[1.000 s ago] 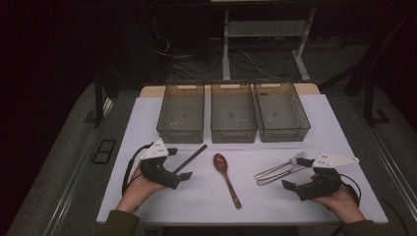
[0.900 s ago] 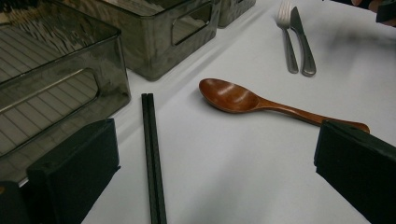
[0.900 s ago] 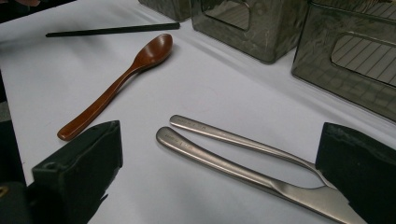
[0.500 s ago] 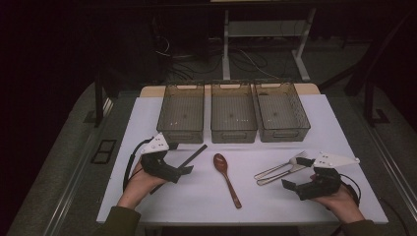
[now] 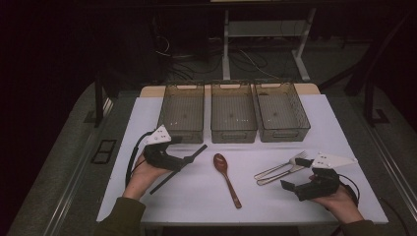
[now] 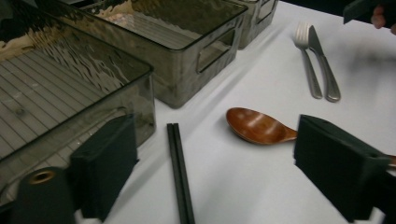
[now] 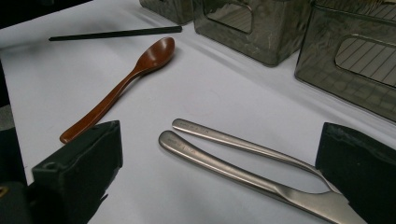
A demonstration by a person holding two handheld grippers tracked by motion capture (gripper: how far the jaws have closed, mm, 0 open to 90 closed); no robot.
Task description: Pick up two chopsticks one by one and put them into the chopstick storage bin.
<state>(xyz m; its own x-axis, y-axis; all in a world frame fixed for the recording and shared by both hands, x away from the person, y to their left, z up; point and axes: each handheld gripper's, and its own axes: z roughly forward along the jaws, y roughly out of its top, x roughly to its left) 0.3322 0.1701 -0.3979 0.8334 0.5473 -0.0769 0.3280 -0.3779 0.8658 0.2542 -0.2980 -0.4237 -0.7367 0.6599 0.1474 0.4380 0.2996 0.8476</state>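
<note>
bench (image 5: 147, 128): all cutlery still out | three bins (image 5: 233, 110): empty, nothing sorted | chopsticks (image 6: 180, 172): flat on bench between left gripper (image 6: 215, 163) jaws, wide, just been closing, no grip yet | right gripper (image 7: 219, 177): jaws wide over fork and knife handles (image 7: 224, 154)

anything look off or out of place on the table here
Nothing stands out. The three bins sit in a neat row, empty. The chopsticks lie together between the left gripper's open jaws, the wooden spoon mid-table, the fork and knife side by side. No spill or damage.
</note>
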